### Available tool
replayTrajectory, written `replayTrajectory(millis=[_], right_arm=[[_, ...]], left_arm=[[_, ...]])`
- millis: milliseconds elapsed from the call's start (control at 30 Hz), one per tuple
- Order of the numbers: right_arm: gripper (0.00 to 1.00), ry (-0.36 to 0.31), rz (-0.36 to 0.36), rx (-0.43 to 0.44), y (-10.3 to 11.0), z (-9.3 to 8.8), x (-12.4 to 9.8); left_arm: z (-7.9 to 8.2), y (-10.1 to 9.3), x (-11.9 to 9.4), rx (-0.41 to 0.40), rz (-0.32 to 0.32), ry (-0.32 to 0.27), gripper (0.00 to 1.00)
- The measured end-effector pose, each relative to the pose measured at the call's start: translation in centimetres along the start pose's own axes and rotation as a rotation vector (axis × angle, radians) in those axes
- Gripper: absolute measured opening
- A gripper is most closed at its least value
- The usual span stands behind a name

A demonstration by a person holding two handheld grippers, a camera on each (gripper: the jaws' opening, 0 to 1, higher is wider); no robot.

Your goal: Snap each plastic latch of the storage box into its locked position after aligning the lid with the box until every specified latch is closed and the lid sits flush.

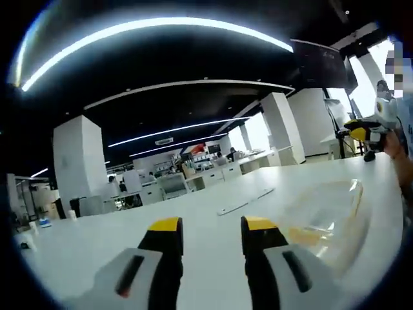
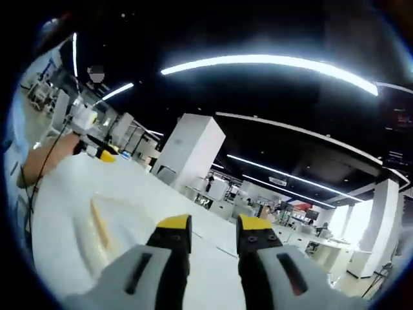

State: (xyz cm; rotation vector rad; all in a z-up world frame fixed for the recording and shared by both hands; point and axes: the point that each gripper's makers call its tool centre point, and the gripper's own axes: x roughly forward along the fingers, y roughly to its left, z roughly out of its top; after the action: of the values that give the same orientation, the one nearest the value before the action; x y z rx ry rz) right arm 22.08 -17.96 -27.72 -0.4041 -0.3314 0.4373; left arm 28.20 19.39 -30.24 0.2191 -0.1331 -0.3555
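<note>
- Rising from the bottom of the left gripper view, the left gripper (image 1: 211, 227) shows two grey jaws with yellow tips, spread apart with bare tabletop between them and nothing held.
- To the lower right of that view lies the clear plastic storage box with a yellowish edge (image 1: 326, 216), resting on the wide white table (image 1: 97, 239), just right of the jaws and not touching them.
- A thin flat white strip (image 1: 244, 201) lies on the table above the jaws, apart from the box.
- At the right edge of the left gripper view, the right gripper (image 1: 364, 134) hangs above the table's far side, a hand (image 1: 395, 143) around it.
- In the right gripper view, the right gripper's own yellow-tipped jaws come up from the bottom, parted and empty.
- The clear box (image 2: 90, 236) sits in the lower left of that view, beside the jaws.
- At the left of the right gripper view, the left gripper (image 2: 103, 152) appears, small, with a bare forearm (image 2: 48, 158) behind it; I cannot tell its jaw state from here.
- White square pillars (image 2: 190, 152) and long ceiling light strips (image 1: 161, 29) stand behind.
</note>
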Motion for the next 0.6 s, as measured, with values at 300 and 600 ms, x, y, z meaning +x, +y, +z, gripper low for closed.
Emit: replayTrajectory(millis=[300, 600], right_arm=[[0.26, 0.048, -0.111, 0.013, -1.8, -3.5, -1.3], [0.26, 0.129, -0.193, -0.092, -2.6, -6.7, -1.3]], left_arm=[[-0.6, 3.2, -2.2, -0.034, 0.162, -0.064, 0.38], [-1.4, 4.5, -3.1, -0.07, 0.216, -0.086, 0.43]])
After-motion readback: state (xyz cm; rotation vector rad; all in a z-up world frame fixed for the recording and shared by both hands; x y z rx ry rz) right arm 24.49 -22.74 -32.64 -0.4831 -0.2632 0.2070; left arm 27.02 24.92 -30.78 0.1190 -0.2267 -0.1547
